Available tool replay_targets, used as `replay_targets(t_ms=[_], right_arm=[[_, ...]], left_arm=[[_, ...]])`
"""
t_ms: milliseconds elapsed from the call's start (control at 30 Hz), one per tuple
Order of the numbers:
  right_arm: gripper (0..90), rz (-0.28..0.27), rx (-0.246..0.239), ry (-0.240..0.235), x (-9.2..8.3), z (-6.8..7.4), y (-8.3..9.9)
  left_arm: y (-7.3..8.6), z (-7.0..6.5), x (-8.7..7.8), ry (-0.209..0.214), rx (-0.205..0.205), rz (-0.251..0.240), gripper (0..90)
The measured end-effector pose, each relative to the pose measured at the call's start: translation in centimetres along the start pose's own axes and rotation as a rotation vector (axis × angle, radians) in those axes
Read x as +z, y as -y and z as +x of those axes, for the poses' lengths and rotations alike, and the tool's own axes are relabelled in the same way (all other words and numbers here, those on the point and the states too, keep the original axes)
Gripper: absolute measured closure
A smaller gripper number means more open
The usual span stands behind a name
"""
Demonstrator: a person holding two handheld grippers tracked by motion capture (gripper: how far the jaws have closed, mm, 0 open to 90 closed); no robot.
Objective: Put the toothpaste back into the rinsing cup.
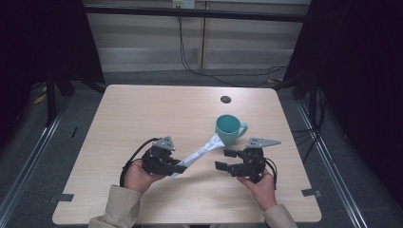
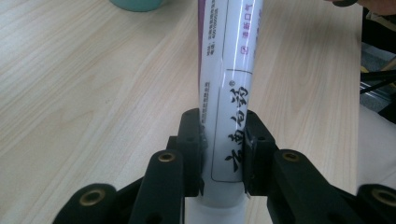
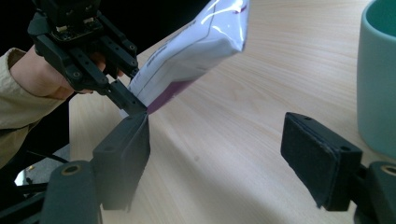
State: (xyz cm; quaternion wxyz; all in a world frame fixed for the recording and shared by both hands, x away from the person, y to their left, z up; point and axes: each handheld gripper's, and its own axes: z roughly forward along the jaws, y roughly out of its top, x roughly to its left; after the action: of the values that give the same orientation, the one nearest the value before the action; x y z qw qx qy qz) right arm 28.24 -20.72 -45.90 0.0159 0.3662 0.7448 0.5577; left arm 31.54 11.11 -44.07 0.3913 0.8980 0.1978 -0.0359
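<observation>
1. The white toothpaste tube (image 1: 199,153) is held above the bench (image 1: 142,114), its flat end beside the teal mug (image 1: 229,129).
2. The left gripper (image 1: 177,167) has its jaws clamped on the tube's lower end.
3. The right gripper (image 1: 224,159) is near the tube, jaws apart and holding nothing.

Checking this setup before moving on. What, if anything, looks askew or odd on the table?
Only the toothpaste tube stands out: it is slanted, its lower end clamped in the left tool and its flat end resting near the rim of the teal mug. The mug stands upright, with no spill or damage visible. The right tool is open and holds nothing.
</observation>
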Motion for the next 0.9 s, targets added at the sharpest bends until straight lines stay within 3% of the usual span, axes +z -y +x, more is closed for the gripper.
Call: replay_targets(t_ms=[467, 900], right_arm=[[26.4, -0.042, 0.043, -0.038, 0.6, -0.1, -0.7], [33.7, -0.057, 0.045, -0.031, 0.8, -0.1, -1.1]], left_arm=[[-1.2, -0.5, 0.9, 0.01, 0.017, -0.008, 73.4], [-1.6, -0.9, 1.3, 0.019, 0.029, -0.023, 73.4]])
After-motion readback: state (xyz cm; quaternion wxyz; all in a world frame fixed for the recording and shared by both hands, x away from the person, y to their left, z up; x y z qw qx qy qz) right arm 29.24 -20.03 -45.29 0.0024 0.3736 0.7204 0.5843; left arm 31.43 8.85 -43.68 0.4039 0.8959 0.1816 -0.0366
